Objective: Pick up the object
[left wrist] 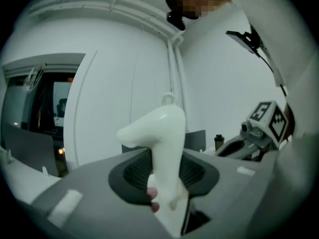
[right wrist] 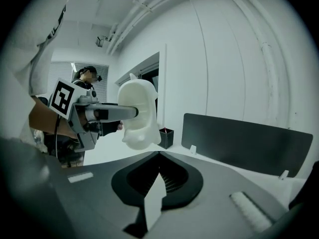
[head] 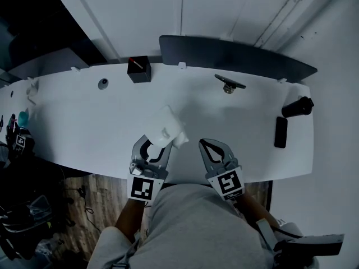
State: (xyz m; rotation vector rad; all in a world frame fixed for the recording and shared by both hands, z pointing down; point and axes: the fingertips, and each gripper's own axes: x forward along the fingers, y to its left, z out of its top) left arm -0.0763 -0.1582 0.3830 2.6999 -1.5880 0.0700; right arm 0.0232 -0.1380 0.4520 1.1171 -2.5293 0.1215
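A white, hair-dryer-shaped plastic object (head: 168, 129) is lifted above the front edge of the white table (head: 90, 128). My left gripper (head: 157, 145) is shut on its stem. In the left gripper view the object (left wrist: 164, 143) stands upright between the jaws of that gripper (left wrist: 167, 185), its rounded head pointing left. My right gripper (head: 204, 144) hovers just to the right of it, shut and empty. The right gripper view shows its jaws (right wrist: 158, 180) closed together, and the object (right wrist: 137, 113) held up by the left gripper (right wrist: 94, 114) at the left.
A black pen cup (head: 139, 69) and a dark divider panel (head: 235, 55) stand at the table's back. A small stand (head: 229, 84) is mid-right. A black bottle (head: 297, 106) and a flat black device (head: 281, 131) lie at the right end. Clutter sits far left.
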